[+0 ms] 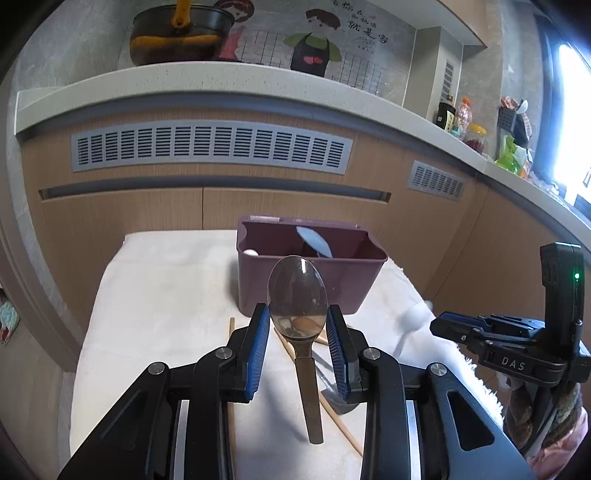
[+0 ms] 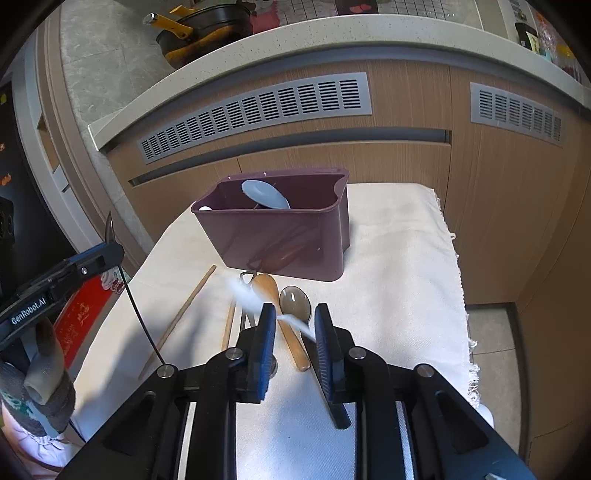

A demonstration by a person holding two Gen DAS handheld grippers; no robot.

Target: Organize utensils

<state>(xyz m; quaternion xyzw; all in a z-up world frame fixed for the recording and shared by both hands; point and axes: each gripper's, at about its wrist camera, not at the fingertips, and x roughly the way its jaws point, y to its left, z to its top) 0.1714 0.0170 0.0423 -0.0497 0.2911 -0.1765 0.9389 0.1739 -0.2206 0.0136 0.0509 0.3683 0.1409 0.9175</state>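
Note:
A purple utensil caddy (image 1: 354, 280) (image 2: 295, 240) stands at the far side of a white cloth, with a pale blue spoon (image 1: 314, 240) (image 2: 264, 194) inside. My left gripper (image 1: 298, 325) has its jaws around a metal spoon (image 1: 297, 291); the bowl points up toward the caddy and the handle hangs between the fingers. My right gripper (image 2: 294, 325) holds a white spoon (image 2: 251, 299), blurred by motion, between its pads. On the cloth below lie a wooden spoon (image 2: 271, 295), a metal spoon (image 2: 294, 301) and wooden chopsticks (image 2: 184, 314).
The cloth (image 2: 399, 277) covers a small table in front of wood cabinets with grey vents (image 1: 210, 146). A counter above carries a black pot (image 1: 177, 35) and bottles (image 1: 461, 122). The cloth's fringed right edge (image 2: 461, 295) drops to the floor.

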